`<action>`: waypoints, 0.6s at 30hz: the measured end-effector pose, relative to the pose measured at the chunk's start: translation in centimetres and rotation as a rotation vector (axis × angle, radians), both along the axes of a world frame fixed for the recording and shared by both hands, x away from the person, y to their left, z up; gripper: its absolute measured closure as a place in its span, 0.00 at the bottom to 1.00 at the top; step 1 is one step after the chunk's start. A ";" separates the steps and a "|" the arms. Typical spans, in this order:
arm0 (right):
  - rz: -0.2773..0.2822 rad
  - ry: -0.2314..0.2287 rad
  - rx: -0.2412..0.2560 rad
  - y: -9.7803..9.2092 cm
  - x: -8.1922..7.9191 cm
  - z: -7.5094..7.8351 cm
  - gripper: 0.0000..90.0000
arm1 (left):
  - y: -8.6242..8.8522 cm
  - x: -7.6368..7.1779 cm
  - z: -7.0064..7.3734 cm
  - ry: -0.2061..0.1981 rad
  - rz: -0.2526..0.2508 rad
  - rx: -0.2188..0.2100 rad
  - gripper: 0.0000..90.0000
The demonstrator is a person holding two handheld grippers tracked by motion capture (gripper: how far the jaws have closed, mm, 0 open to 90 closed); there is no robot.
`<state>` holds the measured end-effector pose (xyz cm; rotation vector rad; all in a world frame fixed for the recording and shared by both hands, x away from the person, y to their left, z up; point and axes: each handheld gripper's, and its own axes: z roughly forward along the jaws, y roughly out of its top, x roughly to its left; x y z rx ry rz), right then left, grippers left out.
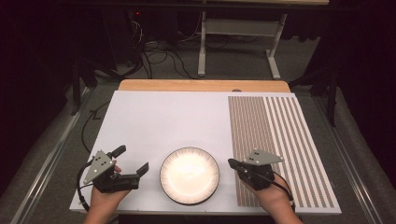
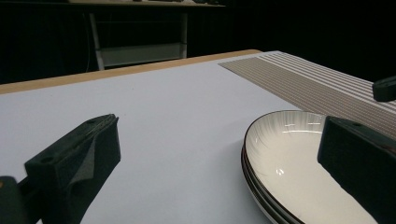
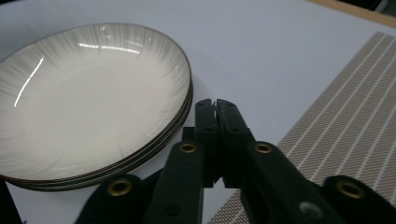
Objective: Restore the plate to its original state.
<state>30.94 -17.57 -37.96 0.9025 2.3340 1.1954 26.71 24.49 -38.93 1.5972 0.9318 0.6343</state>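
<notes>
A: Where was the stack of plates (image 1: 189, 175)?
B: Lower centre of the counter (image 1: 159, 116). Left tongs (image 1: 133, 159) gaped wide, empty; right tongs (image 1: 232, 163) were pinched together, empty.
A: Best approach?
B: Probably slide one jaw under the top rim only.

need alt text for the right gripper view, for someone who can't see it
The right hand-held gripper has its two black jaws pressed shut, holding nothing, just beside a stack of white plates with thin dark rims. The plates sit on a white tabletop. A striped woven placemat lies to the right.
</notes>
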 end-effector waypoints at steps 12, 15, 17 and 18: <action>-0.066 -0.107 0.184 -5.2 -1.4 0.9 0.31 | 0.0 0.2 -0.3 0.020 0.001 0.007 0.00; -0.062 -0.119 0.212 -5.7 -1.6 0.9 0.14 | -0.2 0.2 -0.4 0.022 0.001 0.011 0.00; -0.069 -0.113 0.226 -5.8 -1.6 0.8 0.06 | -0.3 0.2 -0.5 0.024 -0.002 0.018 0.00; -0.088 -0.122 0.229 -6.0 -1.6 0.7 0.01 | -0.4 0.3 -0.6 0.030 -0.009 0.026 0.00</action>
